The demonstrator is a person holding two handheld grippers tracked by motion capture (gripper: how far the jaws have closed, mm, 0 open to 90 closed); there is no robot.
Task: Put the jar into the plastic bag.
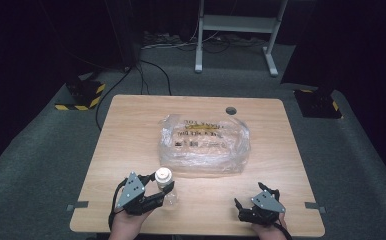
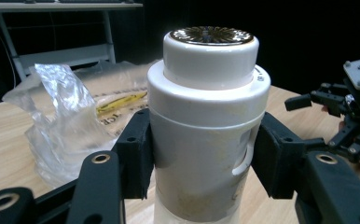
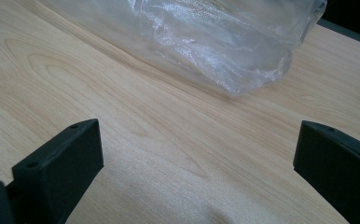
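Observation:
A white-capped jar [image 1: 164, 181] stands upright near the table's front left. In the left gripper view the jar [image 2: 206, 116] rises between both jaws, which press on its sides below the cap. My left gripper [image 1: 162, 192] is shut on it. My right gripper [image 1: 248, 197] rests at the front right with its jaws wide apart over bare wood, and in the right gripper view nothing lies between its fingers [image 3: 61, 163]. A crumpled clear plastic bag [image 1: 204, 142] with printed lettering lies at the table's middle; the plastic bag [image 3: 215, 42] is a little ahead of the right jaws.
The wooden table [image 1: 131, 130] has a round cable hole [image 1: 231, 110] near its far edge. Beyond it stand a grey metal frame [image 1: 236, 30] and yellow-and-black striped bases [image 1: 83, 95] on the carpet. Cables trail across the floor.

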